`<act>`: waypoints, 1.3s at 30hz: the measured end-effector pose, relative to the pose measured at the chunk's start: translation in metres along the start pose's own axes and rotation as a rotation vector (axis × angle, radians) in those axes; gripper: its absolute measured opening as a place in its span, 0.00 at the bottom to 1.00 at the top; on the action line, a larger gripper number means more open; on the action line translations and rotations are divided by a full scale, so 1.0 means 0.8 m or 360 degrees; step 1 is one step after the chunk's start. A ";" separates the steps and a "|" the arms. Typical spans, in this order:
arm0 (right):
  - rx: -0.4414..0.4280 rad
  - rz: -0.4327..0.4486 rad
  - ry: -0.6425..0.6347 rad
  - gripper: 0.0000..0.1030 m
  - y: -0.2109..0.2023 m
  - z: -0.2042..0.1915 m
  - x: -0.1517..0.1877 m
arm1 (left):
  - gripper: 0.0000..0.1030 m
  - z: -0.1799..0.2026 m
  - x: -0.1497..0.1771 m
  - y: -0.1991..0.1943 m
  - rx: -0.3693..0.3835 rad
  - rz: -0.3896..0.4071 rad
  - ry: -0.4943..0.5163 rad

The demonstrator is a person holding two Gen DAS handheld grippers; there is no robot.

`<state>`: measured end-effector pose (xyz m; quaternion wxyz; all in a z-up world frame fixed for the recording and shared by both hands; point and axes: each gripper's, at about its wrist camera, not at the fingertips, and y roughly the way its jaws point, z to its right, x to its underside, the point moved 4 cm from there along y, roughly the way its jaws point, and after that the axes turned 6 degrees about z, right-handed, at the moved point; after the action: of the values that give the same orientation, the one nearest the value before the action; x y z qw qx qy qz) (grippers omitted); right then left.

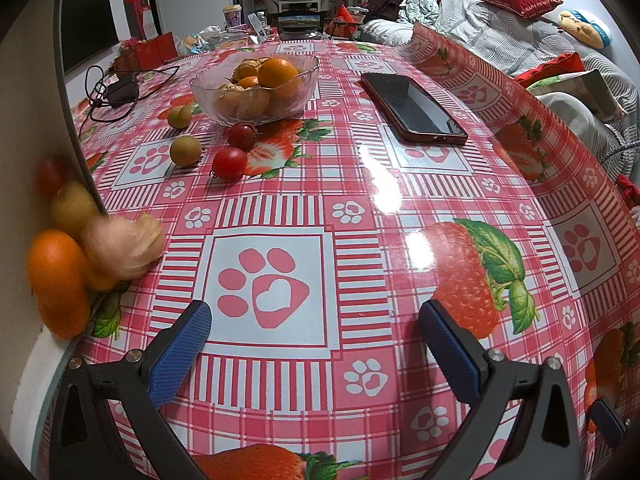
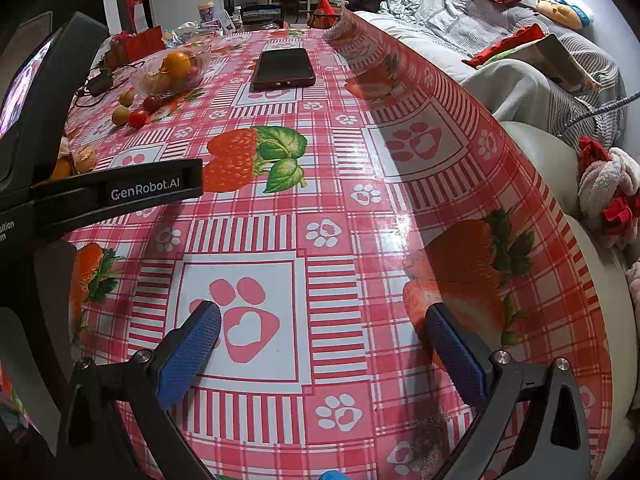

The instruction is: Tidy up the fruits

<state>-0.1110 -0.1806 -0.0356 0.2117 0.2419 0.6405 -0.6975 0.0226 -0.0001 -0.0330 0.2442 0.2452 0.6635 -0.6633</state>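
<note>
A glass bowl (image 1: 256, 92) holding oranges stands far left on the table; it also shows in the right wrist view (image 2: 172, 70). In front of it lie two cherry tomatoes (image 1: 229, 163) and two small brown-green fruits (image 1: 185, 151). An orange (image 1: 58, 280), a pale peeled fruit (image 1: 128, 246) and more fruit sit blurred at the left edge. My left gripper (image 1: 316, 320) is open and empty above the cloth. My right gripper (image 2: 322, 322) is open and empty, to the right of the left gripper's body (image 2: 152, 188).
A dark phone (image 1: 414, 108) lies right of the bowl. A black charger with cable (image 1: 120, 92) lies far left. A sofa (image 1: 520, 40) with cushions runs along the right table edge. Boxes and a cup (image 1: 233, 16) stand at the far end.
</note>
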 end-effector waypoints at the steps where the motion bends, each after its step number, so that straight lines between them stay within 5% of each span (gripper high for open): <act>1: 0.0000 0.0000 0.0000 0.99 0.000 0.000 0.000 | 1.00 0.000 0.000 0.000 0.0001 -0.0001 -0.0001; 39: 0.0007 -0.0029 0.0020 0.99 0.005 -0.002 -0.002 | 1.00 0.001 0.000 -0.001 0.0001 0.0000 -0.0001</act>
<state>-0.1071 -0.1790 -0.0375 0.2008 0.2407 0.6423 -0.6994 0.0223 -0.0012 -0.0327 0.2443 0.2450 0.6632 -0.6636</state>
